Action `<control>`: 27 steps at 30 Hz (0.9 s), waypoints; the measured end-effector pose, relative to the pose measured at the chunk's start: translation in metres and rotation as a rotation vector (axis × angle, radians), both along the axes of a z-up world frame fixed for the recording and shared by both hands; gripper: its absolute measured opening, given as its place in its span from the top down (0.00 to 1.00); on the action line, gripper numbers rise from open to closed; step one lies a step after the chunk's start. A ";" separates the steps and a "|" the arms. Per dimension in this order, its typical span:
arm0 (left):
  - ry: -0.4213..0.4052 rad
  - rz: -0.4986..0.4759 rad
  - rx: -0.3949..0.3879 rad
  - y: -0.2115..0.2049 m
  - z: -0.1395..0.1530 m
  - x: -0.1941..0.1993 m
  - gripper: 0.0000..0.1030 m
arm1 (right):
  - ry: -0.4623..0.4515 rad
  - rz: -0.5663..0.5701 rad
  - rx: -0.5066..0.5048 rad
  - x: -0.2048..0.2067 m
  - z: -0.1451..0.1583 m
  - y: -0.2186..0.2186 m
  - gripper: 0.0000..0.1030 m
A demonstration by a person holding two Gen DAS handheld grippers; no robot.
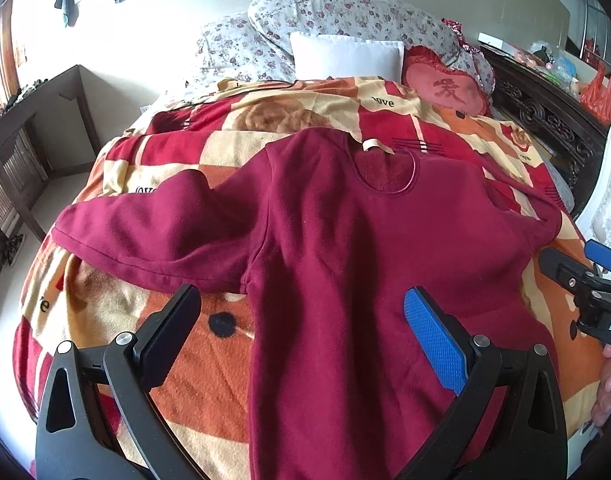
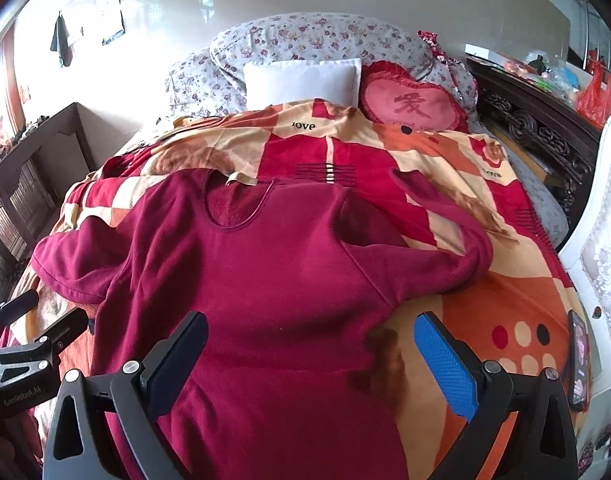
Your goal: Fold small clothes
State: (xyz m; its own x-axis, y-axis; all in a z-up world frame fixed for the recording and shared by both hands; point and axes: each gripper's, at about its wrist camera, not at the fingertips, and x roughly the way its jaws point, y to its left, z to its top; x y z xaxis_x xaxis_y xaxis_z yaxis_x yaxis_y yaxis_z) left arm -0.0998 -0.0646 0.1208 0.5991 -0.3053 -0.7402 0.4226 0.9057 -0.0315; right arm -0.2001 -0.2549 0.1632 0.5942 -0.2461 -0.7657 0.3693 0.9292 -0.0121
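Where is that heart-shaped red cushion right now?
The heart-shaped cushion lies at the head of the bed, just right of the white pillow, leaning against the floral pillows.

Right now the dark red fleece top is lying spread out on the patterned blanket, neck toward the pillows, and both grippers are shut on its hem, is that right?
Not quite. The dark red fleece top does lie spread on the patterned blanket, neck toward the pillows, but both wrist views show the left gripper and right gripper open, holding nothing.
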 end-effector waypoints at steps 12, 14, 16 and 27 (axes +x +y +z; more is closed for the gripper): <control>0.007 0.026 0.020 -0.004 -0.009 0.021 0.01 | 0.022 0.004 0.014 0.022 -0.013 0.002 0.01; 0.009 0.029 0.023 -0.004 -0.011 0.023 0.01 | 0.023 0.005 0.012 0.025 -0.015 0.001 0.01; 0.012 0.029 0.024 -0.005 -0.012 0.026 0.01 | 0.027 0.004 0.010 0.027 -0.016 0.001 0.01; 0.034 0.046 0.023 -0.010 -0.019 0.039 0.01 | 0.040 0.004 0.005 0.040 -0.025 0.000 0.01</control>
State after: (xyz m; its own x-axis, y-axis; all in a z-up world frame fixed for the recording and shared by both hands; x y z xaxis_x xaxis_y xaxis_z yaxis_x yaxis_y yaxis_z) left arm -0.0608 -0.0744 0.1015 0.5864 -0.2608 -0.7669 0.3798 0.9247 -0.0240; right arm -0.1601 -0.2544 0.1379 0.5638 -0.2399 -0.7903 0.3653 0.9306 -0.0219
